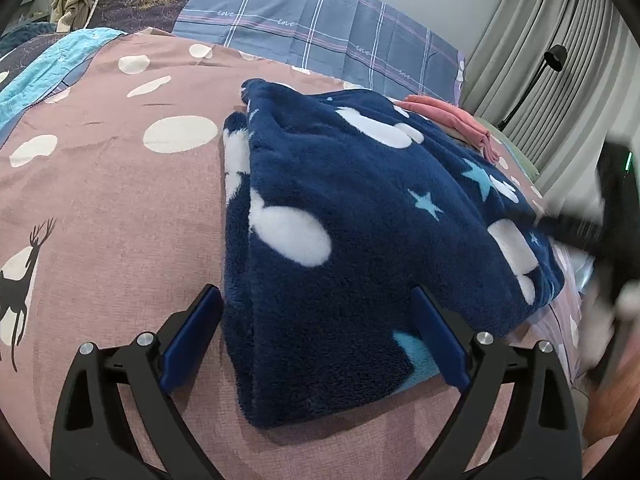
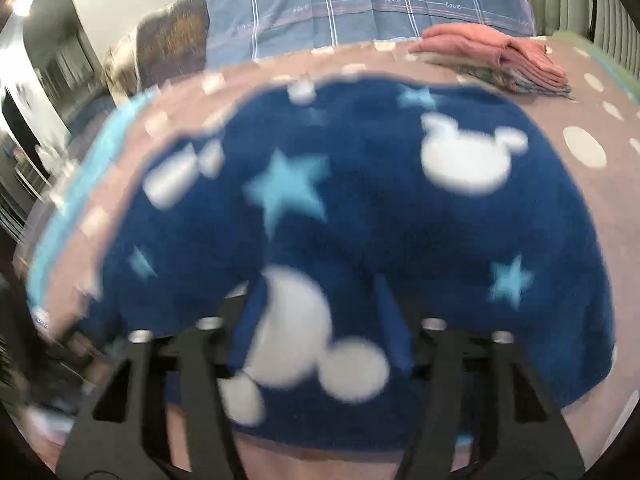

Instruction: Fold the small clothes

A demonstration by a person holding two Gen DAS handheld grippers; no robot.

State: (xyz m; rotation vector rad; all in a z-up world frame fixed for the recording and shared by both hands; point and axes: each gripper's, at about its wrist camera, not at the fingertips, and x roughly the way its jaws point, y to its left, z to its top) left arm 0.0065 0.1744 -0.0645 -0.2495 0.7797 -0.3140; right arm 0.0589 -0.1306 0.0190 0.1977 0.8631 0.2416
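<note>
Left claw: your left gripper (image 1: 316, 340) stands wide open, its blue pads (image 1: 438, 338) straddling the near edge of the fleece garment (image 1: 360, 216) without pressing it; nothing is held.
Right claw: your right gripper (image 2: 320, 344) has a bunched fold of the same fleece between its fingers; the view is blurred, so you cannot tell whether the pads pinch it or merely flank it.
Garment's place: it lies folded in a thick bundle on the dotted pink bedspread (image 1: 120, 208), near the bed's front edge; a stack of folded pink clothes (image 2: 500, 56) sits well apart, toward the plaid pillow (image 1: 320, 28).
Handling: judge it soft, plush and bulky, light for its size, with no stiffness at all; layers will likely slump and slide over one another if you lift from one point.
Where to take hold: pinch through all layers at a folded edge or corner, one claw at each end, so the bundle stays together.
Risk: a shallow bite on the pile alone may slip.
</note>
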